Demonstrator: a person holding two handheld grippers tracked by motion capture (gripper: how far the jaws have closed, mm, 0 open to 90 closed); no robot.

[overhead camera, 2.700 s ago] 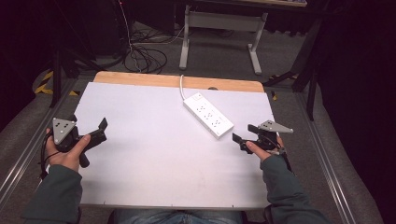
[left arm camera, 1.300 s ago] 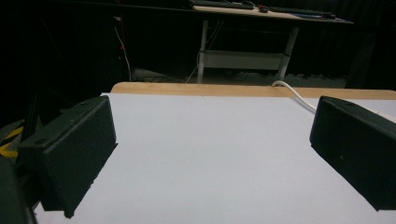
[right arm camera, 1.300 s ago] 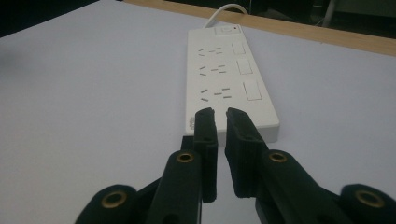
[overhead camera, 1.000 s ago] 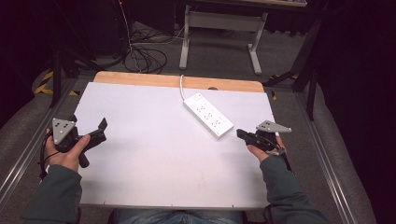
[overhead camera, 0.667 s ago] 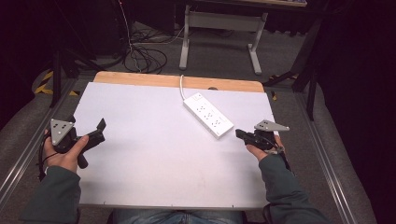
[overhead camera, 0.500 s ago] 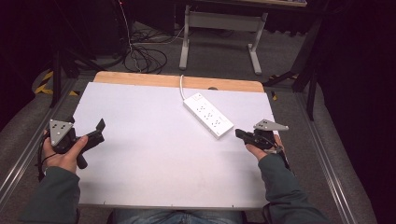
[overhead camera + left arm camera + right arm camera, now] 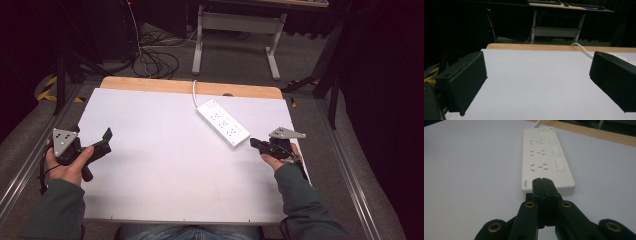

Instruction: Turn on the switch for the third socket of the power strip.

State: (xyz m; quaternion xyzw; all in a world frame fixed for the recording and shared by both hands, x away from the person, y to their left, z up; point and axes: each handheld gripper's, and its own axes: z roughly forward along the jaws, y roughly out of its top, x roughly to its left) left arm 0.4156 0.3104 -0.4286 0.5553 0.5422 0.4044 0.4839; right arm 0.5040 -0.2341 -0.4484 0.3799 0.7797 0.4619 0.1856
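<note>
Plainly white power strip (image 7: 544,157), three sockets, switches.

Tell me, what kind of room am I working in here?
Probably a lab or workshop recording bay: a white-topped table bearing only a power strip, loose cables on grey carpet, a metal-framed desk behind, dark surroundings.
</note>
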